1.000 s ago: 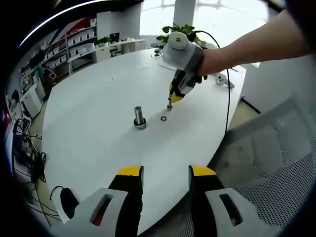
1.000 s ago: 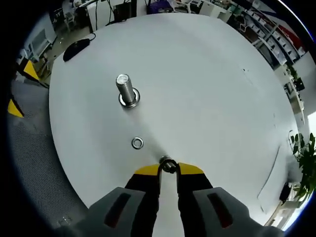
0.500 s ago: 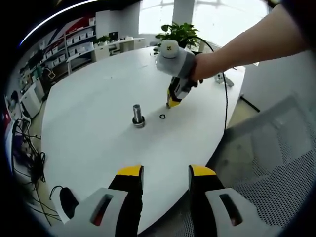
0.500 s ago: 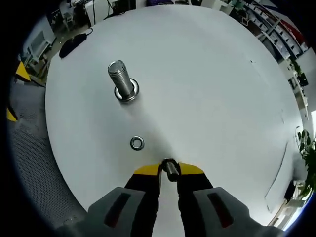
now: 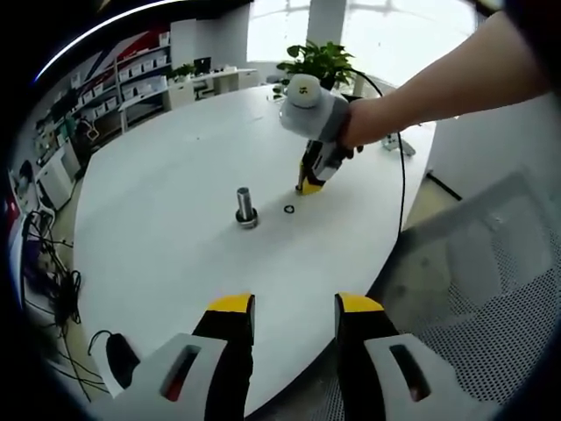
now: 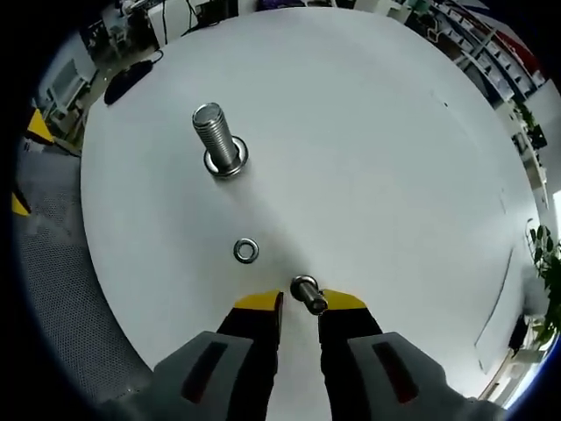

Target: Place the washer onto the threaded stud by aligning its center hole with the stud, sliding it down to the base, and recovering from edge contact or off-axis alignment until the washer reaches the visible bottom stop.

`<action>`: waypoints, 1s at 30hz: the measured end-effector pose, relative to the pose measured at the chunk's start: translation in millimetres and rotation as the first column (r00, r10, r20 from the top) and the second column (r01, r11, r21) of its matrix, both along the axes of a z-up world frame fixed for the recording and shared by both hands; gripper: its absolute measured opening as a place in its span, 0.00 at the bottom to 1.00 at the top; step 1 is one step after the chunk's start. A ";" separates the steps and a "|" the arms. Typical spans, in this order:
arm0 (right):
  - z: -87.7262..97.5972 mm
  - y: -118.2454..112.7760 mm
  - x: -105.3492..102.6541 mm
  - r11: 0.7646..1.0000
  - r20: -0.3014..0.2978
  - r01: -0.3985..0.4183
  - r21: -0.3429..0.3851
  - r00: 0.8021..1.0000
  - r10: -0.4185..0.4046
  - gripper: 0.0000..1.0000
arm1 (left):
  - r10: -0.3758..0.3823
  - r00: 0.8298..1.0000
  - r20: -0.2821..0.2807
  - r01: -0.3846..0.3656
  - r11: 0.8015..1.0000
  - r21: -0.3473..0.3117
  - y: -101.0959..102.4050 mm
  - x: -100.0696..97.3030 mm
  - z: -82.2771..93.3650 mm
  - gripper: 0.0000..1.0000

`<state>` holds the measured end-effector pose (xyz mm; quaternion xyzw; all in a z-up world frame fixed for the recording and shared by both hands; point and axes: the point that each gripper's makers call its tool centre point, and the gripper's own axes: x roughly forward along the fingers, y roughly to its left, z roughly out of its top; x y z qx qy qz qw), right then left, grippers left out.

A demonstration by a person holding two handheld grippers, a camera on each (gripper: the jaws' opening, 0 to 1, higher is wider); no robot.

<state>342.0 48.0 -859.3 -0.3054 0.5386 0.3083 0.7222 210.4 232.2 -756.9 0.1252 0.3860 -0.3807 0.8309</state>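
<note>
A round white table [image 6: 377, 149] carries an upright stud [image 6: 215, 140]; near it lies a washer [image 6: 246, 251]; beyond that, a small bolt [image 6: 308, 294].

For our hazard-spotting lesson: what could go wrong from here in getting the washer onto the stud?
The small metal piece sits at the very tips of the right gripper and could slip out. The washer lies flat on the table, apart from the threaded stud; lying flat, it may be hard to pinch.
</note>
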 end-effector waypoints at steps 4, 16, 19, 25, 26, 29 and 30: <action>1.9 -2.9 -2.7 1.000 -0.008 0.020 0.001 1.000 -0.020 0.18 | -0.004 1.000 0.004 0.004 1.000 0.003 0.1 0.0 0.5 0.34; -3.1 -5.8 -31.0 0.999 -0.048 0.009 -0.050 0.999 -0.011 0.18 | -0.007 1.000 0.012 0.007 1.000 -0.005 -1.3 0.2 3.7 0.34; -2.7 6.0 -30.5 0.999 -0.056 0.032 -0.017 0.998 -0.033 0.18 | -0.009 1.000 0.011 0.009 1.000 -0.004 -1.4 -0.1 3.4 0.34; -5.1 27.9 -28.4 1.000 -0.058 0.009 0.000 0.998 -0.009 0.18 | -0.009 1.000 0.010 0.009 1.000 -0.006 -1.0 -0.5 3.2 0.34; -5.2 29.4 -26.8 1.000 -0.057 0.009 0.003 0.998 -0.009 0.18 | -0.008 1.000 0.009 0.008 1.000 -0.006 -0.8 -0.6 3.0 0.34; -6.3 36.8 -25.5 1.000 -0.059 0.014 0.013 0.998 -0.013 0.19 | -0.004 1.000 0.008 0.004 1.000 -0.006 0.4 -0.6 3.5 0.34; -7.4 37.8 -22.6 1.000 -0.057 0.011 0.012 0.998 -0.011 0.19 | -0.003 1.000 0.009 0.003 1.000 -0.008 0.6 -0.5 3.7 0.34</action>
